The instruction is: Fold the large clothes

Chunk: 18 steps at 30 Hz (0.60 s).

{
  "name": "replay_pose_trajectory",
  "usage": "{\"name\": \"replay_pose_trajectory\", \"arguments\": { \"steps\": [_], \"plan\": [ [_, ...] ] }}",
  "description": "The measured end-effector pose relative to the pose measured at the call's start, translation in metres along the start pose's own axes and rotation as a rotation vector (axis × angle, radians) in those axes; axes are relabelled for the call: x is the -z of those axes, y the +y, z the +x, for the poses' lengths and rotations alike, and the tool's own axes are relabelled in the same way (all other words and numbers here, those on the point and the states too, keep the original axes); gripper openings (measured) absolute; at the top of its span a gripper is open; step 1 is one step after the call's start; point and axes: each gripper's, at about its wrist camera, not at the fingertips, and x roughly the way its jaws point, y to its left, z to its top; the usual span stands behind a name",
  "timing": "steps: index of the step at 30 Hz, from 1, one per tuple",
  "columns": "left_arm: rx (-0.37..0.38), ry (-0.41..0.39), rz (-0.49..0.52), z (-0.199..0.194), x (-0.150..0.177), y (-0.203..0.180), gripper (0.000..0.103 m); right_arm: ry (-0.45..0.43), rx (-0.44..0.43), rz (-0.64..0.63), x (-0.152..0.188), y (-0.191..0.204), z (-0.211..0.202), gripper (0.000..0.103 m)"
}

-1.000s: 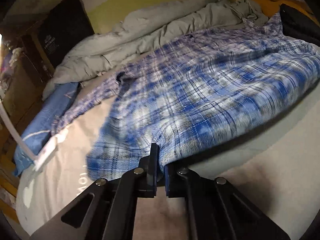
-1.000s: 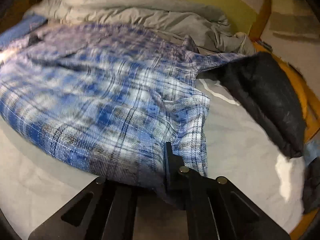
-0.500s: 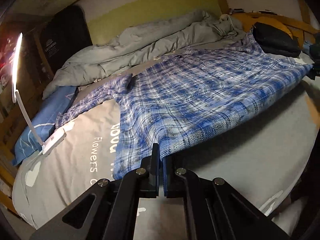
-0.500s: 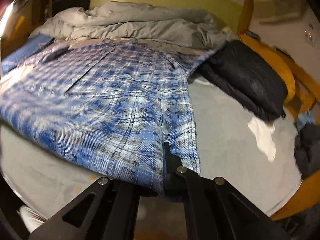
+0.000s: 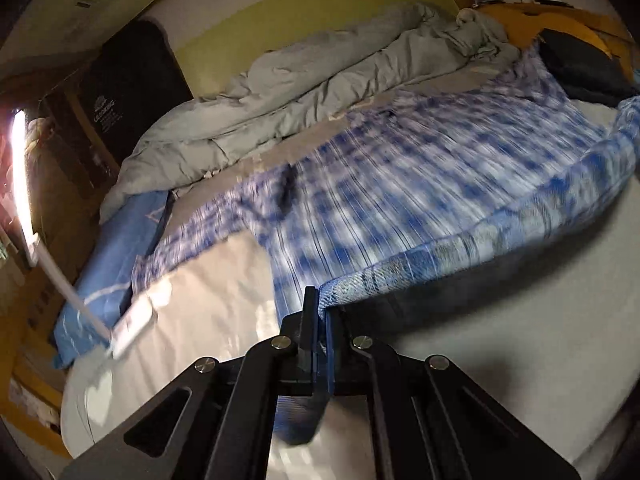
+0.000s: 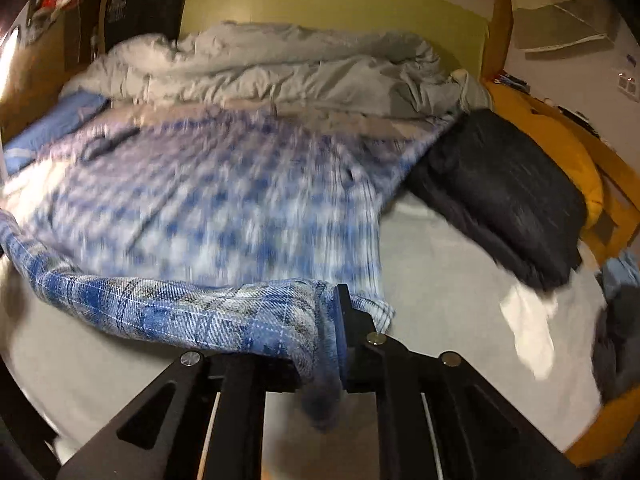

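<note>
A large blue and white plaid shirt (image 5: 420, 184) lies spread across the bed, its near hem lifted off the sheet. My left gripper (image 5: 320, 312) is shut on the hem's left corner. My right gripper (image 6: 332, 312) is shut on the hem's right corner, and the shirt (image 6: 224, 200) stretches away from it toward the duvet. The hem sags in a curve between the two grippers. A sleeve (image 5: 188, 240) trails off to the left on the sheet.
A crumpled grey duvet (image 5: 320, 80) is piled at the back of the bed. A dark folded garment (image 6: 504, 192) lies right of the shirt. A blue pillow (image 5: 116, 256) and a lit lamp (image 5: 20, 168) are at the left. A grey sheet (image 6: 440, 264) covers the bed.
Both grippers have lifted the hem and carried it forward over the shirt toward the duvet. The hem now curves up off the sheet. The views are motion-blurred.
</note>
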Motion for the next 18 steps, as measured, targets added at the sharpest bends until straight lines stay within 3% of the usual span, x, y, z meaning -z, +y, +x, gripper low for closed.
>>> {"name": "replay_pose_trajectory", "arguments": {
  "steps": [5, 12, 15, 18],
  "plan": [
    [0.072, 0.082, -0.023, 0.071, -0.048, 0.022, 0.004, 0.061, -0.049, 0.088, -0.045, -0.015, 0.059, 0.011],
    [0.16, 0.193, -0.083, 0.146, -0.054, 0.028, 0.005, 0.154, -0.057, 0.045, -0.061, -0.014, 0.132, 0.016],
    [0.162, 0.189, -0.077, 0.16, -0.049, 0.023, 0.005, 0.178, -0.047, 0.02, -0.06, -0.012, 0.145, 0.025],
    [0.164, 0.135, -0.089, 0.163, -0.048, 0.022, 0.005, 0.187, -0.042, 0.025, -0.057, -0.016, 0.148, 0.038]
  ]
}}
